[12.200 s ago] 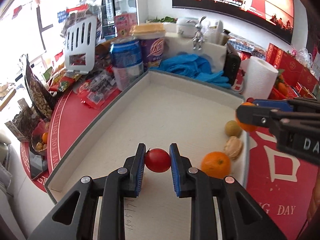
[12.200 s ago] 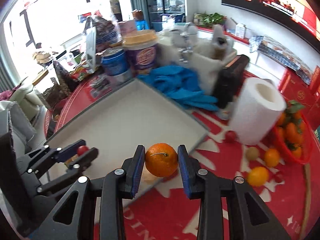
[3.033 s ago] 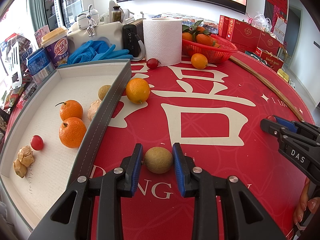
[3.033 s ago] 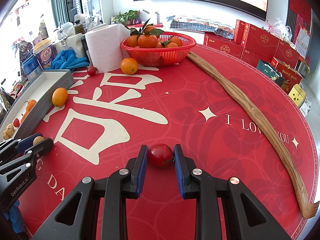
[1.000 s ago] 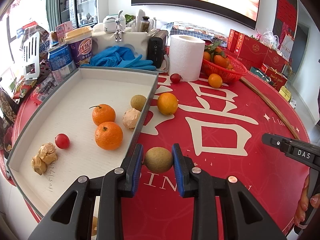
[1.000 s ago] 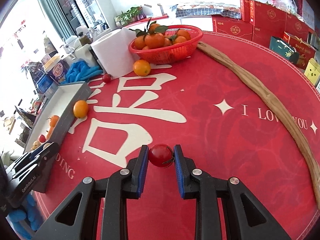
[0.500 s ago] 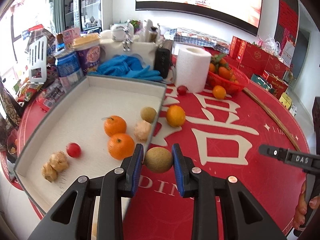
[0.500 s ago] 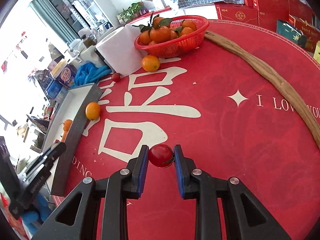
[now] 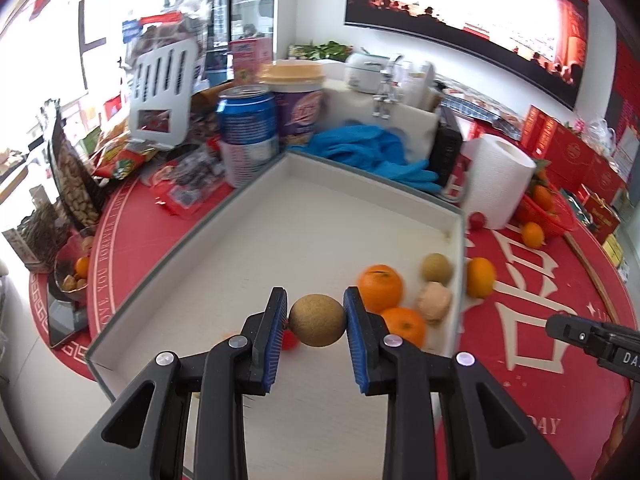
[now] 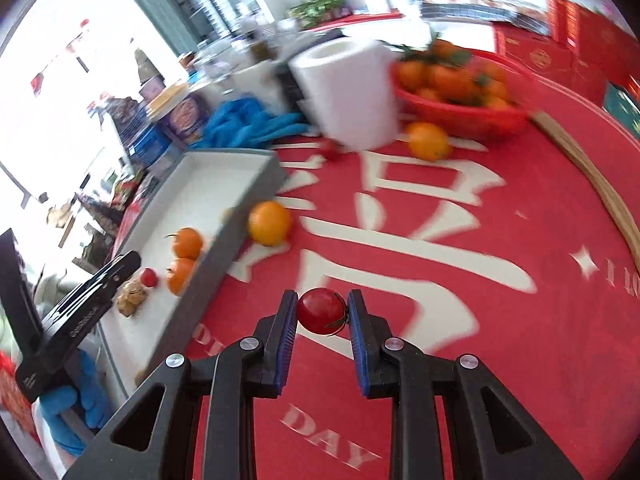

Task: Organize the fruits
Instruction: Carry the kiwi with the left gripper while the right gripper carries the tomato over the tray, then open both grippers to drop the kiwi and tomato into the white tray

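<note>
Over the tray (image 9: 256, 184), kiwi (image 9: 317, 320) in left tongs (image 9: 316, 322)

fruit and object counts on the red table.
two kiwis: one (image 9: 317, 321) between the left gripper's pads, one (image 9: 437, 268) in the grey tray (image 9: 256, 178). two oranges (image 9: 380, 287) (image 9: 403, 326) in the tray; two more (image 10: 269, 223) (image 10: 427, 141) loose on the cloth; those heaped in the one red basket (image 10: 460, 114) are too blurred to count. three cherry tomatoes: one (image 10: 322, 311) held by the right gripper, one (image 10: 148, 277) in the tray, one (image 9: 477, 221) by the single paper roll (image 9: 498, 182). one pale walnut-like item (image 9: 434, 303) and one ginger-like lump (image 10: 130, 299) in the tray.
</note>
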A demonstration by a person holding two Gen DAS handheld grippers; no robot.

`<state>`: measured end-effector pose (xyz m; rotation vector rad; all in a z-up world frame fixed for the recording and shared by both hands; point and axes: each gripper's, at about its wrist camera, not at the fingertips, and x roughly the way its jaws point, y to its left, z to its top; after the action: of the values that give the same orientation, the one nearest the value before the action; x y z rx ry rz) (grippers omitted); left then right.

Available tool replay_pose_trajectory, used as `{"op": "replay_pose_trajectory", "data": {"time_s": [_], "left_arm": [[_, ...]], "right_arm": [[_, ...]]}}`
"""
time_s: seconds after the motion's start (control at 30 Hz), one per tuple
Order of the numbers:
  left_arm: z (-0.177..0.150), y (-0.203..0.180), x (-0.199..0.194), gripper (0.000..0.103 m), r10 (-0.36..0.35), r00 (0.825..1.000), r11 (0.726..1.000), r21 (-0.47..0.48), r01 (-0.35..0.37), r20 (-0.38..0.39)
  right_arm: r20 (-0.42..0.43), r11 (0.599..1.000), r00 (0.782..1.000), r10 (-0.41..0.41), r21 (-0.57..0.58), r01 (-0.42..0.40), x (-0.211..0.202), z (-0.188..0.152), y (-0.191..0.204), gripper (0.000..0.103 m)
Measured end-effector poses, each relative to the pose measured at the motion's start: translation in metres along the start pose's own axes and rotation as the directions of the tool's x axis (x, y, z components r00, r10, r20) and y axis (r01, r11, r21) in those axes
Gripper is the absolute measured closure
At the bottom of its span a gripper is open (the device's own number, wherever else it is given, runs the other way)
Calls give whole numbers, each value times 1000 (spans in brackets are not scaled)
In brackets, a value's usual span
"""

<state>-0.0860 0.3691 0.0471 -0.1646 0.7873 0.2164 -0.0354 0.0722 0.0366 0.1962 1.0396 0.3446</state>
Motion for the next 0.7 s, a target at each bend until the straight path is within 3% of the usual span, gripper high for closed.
{"op": "replay_pose_trajectory", "data": {"time_s": [0.3,0.6,0.63,0.7], "left_arm": [[-3,22,13,71,48,999,999,-20,-48,-16],[-6,27,24,71,47,998,999,-23,-48,-39],[-6,28,24,69,48,998,999,-21,-49,-35],[-6,26,24,52,49,998,999,-11,-50,-30]], "right_arm": [[-38,991,998,58,-122,-62,34,30,76,76],[-57,980,996,72,-182,-81,60,45,121,76],[-62,979,995,76,-184,-86,64,47,123,76],[-81,977,992,100,-180,-113,71,48,126,76]]}}
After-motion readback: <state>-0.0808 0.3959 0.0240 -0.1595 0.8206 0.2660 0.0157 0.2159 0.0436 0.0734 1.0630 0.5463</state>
